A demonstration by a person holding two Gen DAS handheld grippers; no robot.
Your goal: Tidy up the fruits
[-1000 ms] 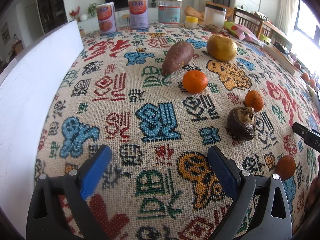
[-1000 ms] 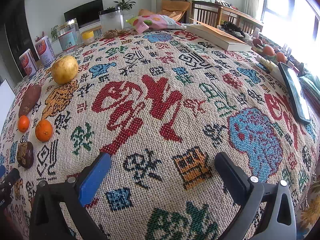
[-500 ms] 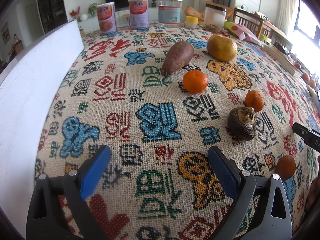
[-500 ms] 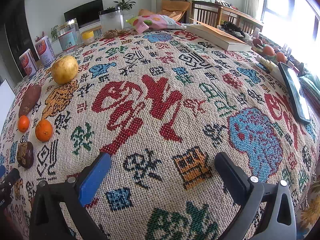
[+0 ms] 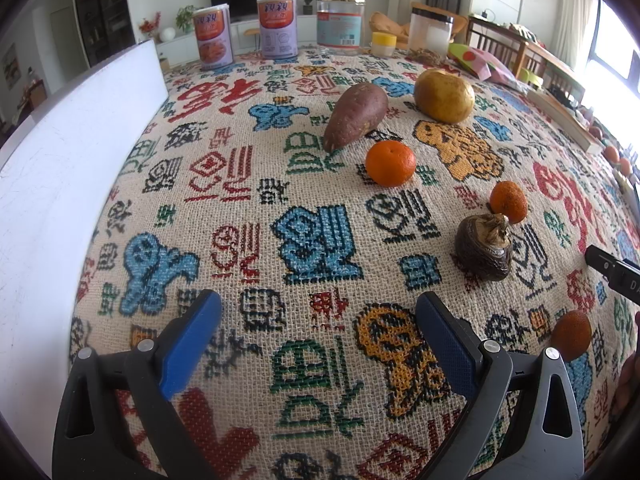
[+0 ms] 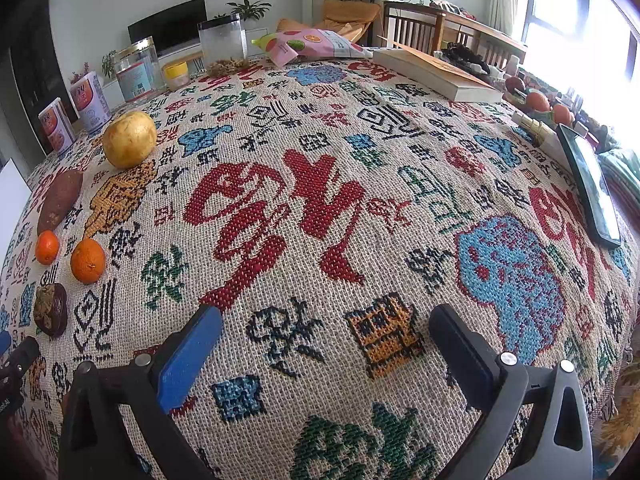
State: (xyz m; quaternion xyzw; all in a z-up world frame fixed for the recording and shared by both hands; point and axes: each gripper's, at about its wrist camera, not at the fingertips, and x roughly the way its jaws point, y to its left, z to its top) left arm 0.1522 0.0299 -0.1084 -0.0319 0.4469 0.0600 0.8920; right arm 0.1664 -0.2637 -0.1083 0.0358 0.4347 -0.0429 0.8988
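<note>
While both jaws stand wide apart and empty, the left gripper (image 5: 318, 322) and right gripper (image 6: 326, 334) hover over the patterned woven tablecloth (image 5: 256, 184); the round orange mandarin (image 5: 390, 163) lies beside the reddish-brown sweet potato (image 5: 355, 115).

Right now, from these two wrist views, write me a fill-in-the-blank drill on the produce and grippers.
1. Both the left gripper and the right gripper are ____ and hold nothing.
2. The sweet potato lies between the white board and the ____ pomelo.
3. At the far table edge, ____ orange-labelled cans stand side by side.
4. The book lies near the ____ snack bag.

Missing words: open; yellow; two; pink
</note>
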